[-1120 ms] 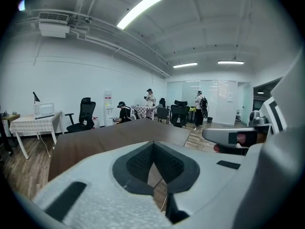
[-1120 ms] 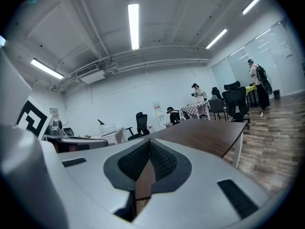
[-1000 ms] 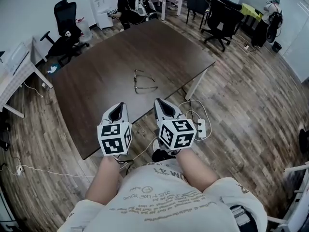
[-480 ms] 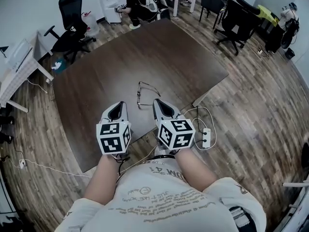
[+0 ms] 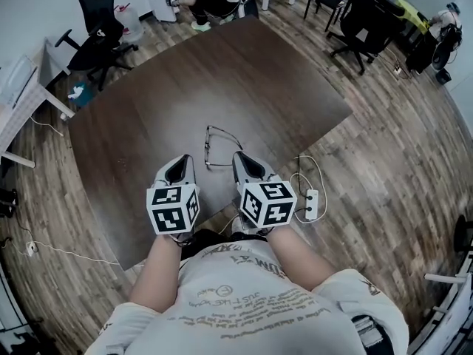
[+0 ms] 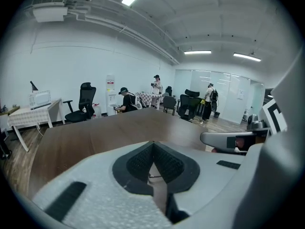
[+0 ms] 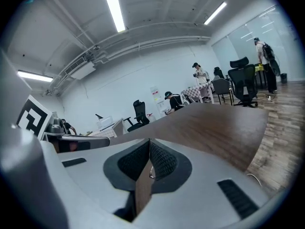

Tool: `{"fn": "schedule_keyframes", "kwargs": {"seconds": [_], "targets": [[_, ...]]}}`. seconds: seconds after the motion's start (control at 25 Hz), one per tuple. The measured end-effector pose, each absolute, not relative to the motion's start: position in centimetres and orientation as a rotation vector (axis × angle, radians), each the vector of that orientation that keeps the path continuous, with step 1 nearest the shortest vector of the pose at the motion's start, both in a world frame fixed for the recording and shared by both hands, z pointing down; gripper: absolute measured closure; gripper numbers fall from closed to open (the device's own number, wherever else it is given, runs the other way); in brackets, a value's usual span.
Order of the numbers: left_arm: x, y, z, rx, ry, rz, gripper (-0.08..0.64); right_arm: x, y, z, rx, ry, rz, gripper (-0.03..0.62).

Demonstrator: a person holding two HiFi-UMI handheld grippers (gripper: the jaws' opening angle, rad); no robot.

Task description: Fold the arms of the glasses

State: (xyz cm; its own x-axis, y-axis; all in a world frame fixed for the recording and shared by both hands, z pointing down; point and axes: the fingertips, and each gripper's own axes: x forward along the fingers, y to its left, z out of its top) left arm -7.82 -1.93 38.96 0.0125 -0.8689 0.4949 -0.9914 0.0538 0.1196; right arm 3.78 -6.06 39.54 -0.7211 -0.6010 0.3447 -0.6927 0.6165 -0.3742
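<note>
Jaws pressed together and holding nothing, my left gripper (image 5: pixel 181 163) and right gripper (image 5: pixel 242 157) hang side by side over the near edge of the bench (image 5: pixel 148 109). The glasses (image 5: pixel 219 145) lie on the dark wood just beyond my tips, between the two and nearer the right one, both arms spread open. Nothing is folded yet. To do this well, I judge I must part the jaws first and steady the frame front with one gripper. The other should nudge one thin arm inward near its hinge, gently, since the light wire frame looks likely to skate across the smooth top.
</note>
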Motion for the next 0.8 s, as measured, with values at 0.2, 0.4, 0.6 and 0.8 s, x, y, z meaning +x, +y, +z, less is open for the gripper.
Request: {"fn": "schedule_keyframes", "kwargs": {"seconds": [0.2, 0.4, 0.6, 0.8], "targets": [[-9.0, -2.8, 41.0, 1.857, -1.829, 0.370, 0.546, 3.1, -5.6, 42.8, 1.094, -2.555, 0.857, 0.577], [-10.2, -4.3, 43.1, 1.879, -1.727, 0.397, 0.546, 2.6, -5.9, 46.3, 1.160, -2.414, 1.087, 0.574], [-10.7, -5.5, 45.8, 1.903, -1.615, 0.434, 0.546, 2.3, -6.2, 50.1, 1.229, -2.274, 1.268, 0.492], [-11.1, -6.6, 48.5, 1.909, -1.526, 0.468, 0.546, 1.2, -6.1, 53.9, 1.270, -2.128, 1.438, 0.492]]}}
